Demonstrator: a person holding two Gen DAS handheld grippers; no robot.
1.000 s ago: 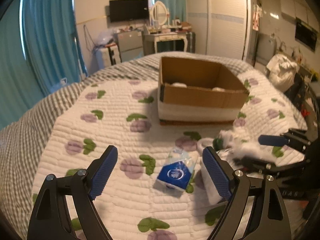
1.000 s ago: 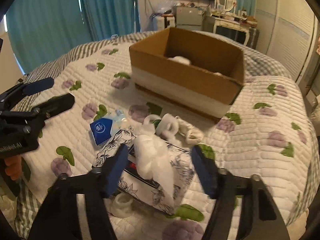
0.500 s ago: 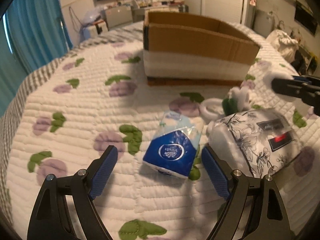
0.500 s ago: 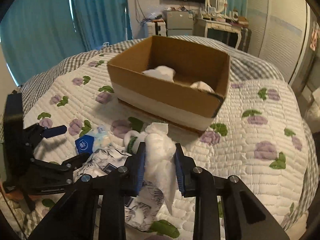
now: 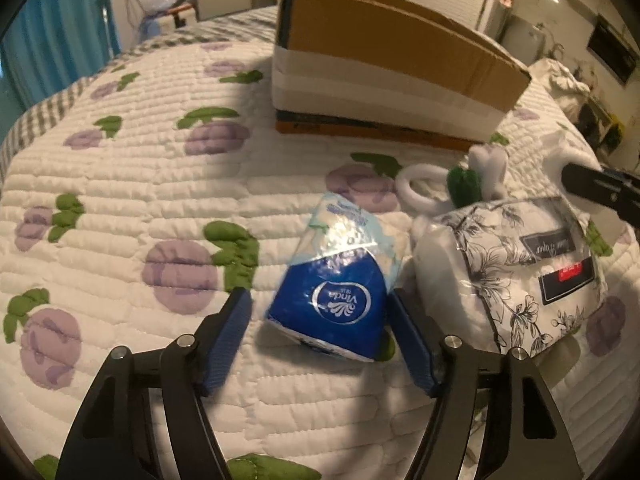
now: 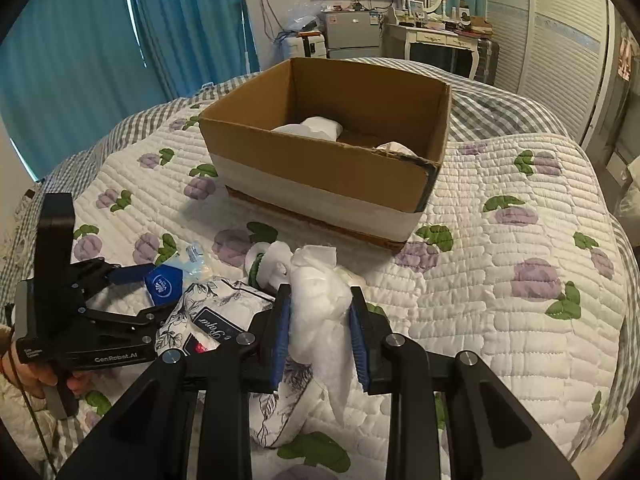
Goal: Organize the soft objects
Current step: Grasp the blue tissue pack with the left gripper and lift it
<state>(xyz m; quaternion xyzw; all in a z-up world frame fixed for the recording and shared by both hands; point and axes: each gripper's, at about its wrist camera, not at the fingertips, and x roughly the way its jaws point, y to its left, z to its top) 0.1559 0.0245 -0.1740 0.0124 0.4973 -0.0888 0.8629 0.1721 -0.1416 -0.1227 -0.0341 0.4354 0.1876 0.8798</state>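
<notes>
Left gripper (image 5: 318, 312) low over the quilt (image 5: 120, 184), blue pads spread either side of the blue tissue pack (image 5: 332, 300); right pad at the pack's edge, left pad apart from it. Just right of the pack lies the floral-print tissue bag (image 5: 516, 280), white rings (image 5: 420, 186) beyond it, cardboard box (image 6: 320, 168) farther back with white soft items inside. Right gripper (image 6: 320, 344) pinches a wad of white cotton (image 6: 320, 308) above the floral bag, short of the box.
</notes>
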